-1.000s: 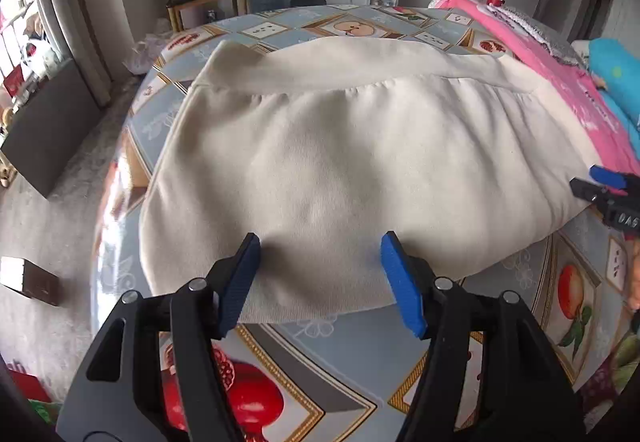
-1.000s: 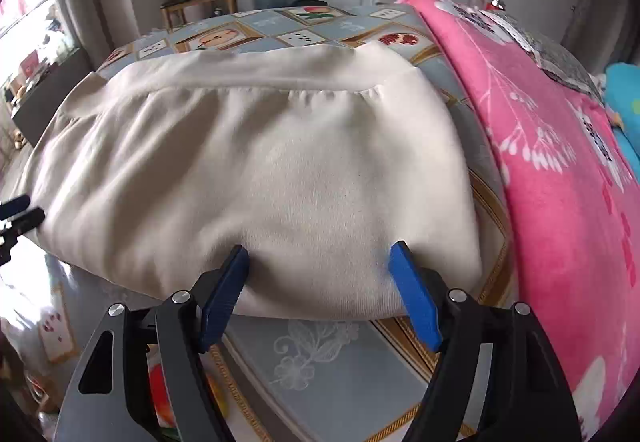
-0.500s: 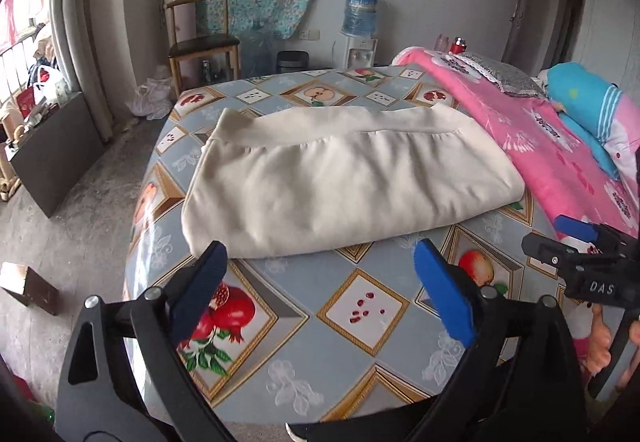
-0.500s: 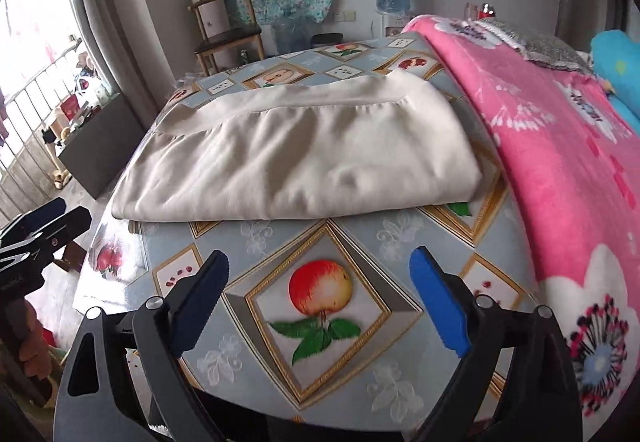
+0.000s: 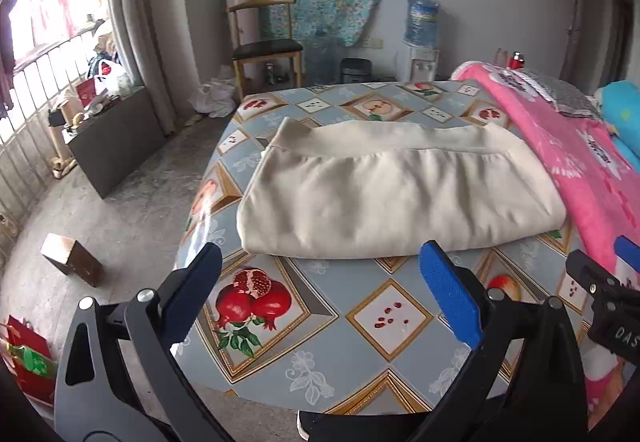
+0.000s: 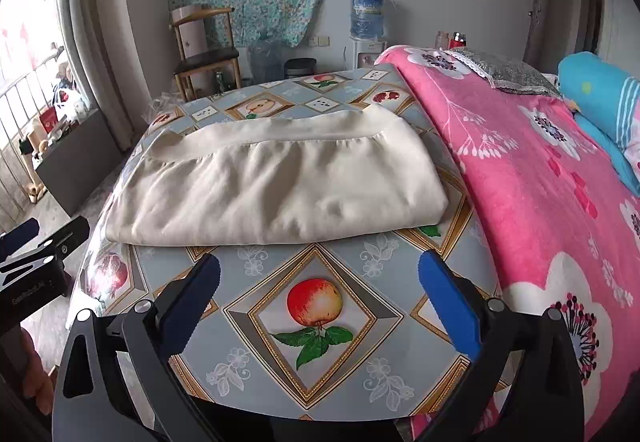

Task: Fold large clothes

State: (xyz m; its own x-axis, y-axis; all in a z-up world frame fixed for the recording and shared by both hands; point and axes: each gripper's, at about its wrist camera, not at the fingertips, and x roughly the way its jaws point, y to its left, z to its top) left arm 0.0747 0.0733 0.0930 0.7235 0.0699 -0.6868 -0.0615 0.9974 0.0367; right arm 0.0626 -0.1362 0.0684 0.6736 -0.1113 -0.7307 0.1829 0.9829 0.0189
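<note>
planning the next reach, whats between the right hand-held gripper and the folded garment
Only bare tablecloth, printed with an apple, lies between the open right hand-held gripper and the garment; the right wrist view shows it.

The garment (image 5: 396, 198) ahead of the jaws is matt, soft cream cloth. Under it the tablecloth (image 6: 256, 326) looks smooth and glossy. Right of the jaws, the pink blanket (image 6: 532, 178) looks fleecy.
</note>
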